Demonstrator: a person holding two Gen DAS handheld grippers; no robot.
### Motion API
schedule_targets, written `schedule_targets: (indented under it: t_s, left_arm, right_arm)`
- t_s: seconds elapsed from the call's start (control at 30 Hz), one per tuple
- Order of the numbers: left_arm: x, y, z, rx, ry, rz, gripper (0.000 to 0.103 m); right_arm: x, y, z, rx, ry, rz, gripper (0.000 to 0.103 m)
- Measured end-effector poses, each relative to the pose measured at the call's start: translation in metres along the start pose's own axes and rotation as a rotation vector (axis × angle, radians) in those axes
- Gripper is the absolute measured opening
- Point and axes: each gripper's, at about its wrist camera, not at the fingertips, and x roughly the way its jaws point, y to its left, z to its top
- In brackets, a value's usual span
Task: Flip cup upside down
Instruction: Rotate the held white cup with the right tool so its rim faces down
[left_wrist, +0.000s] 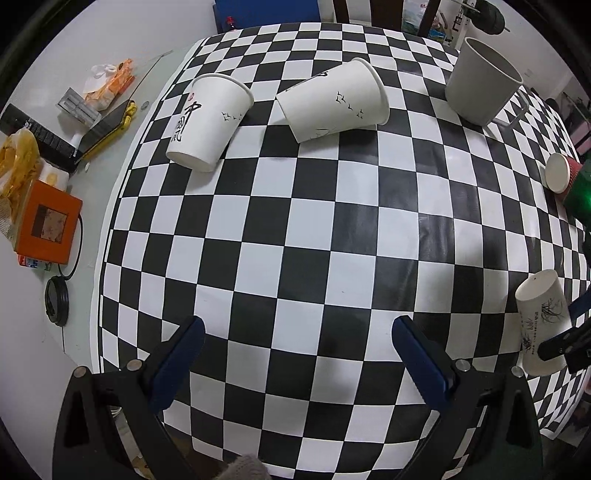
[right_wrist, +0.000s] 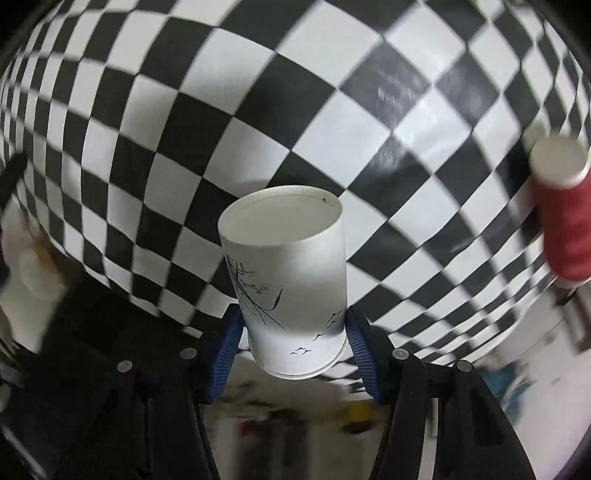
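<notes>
My right gripper (right_wrist: 293, 332) is shut on a white paper cup (right_wrist: 291, 280) with ink bird and branch drawings, gripped near its rim end. The cup's flat base faces away from the camera, over the checkered cloth (right_wrist: 332, 110). The same cup (left_wrist: 543, 325) shows at the right edge of the left wrist view, with the right gripper's dark fingers (left_wrist: 557, 343) across it. My left gripper (left_wrist: 297, 332) is open and empty above the checkered cloth (left_wrist: 295, 221), near its front edge.
Two white paper cups (left_wrist: 207, 122) (left_wrist: 332, 101) lie on their sides at the back. A grey mug (left_wrist: 480, 81) stands back right. A red cup (left_wrist: 559, 171) (right_wrist: 561, 206) stands base up at right. Boxes and packets (left_wrist: 48, 225) clutter the white table at left.
</notes>
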Motion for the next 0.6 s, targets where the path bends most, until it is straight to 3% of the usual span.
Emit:
schedule_targets:
  t_s: [0.17,0.27,0.4,0.53,0.6]
  left_arm:
    - [0.001,-0.003,0.001,0.008,0.006,-0.005,0.103]
    - [0.002,-0.007,0.001,0.014,0.008,-0.004,0.103]
    - [0.005,-0.011,0.002,0.014,0.019,-0.01,0.103]
    - [0.008,-0.015,0.0,0.023,0.032,-0.011,0.103]
    - [0.009,-0.016,0.0,0.024,0.037,-0.012,0.103]
  right_arm:
    - [0.015,-0.008,0.003,0.083,0.04,0.079,0.065]
    - [0.011,-0.01,0.003,0.089,0.027,0.036,0.084]
    - [-0.011,0.003,0.009,0.054,-0.059,0.004,0.084]
    - [-0.011,0.012,0.019,0.028,-0.099,0.025,0.083]
    - [-0.007,0.019,0.021,0.016,-0.111,0.058,0.071]
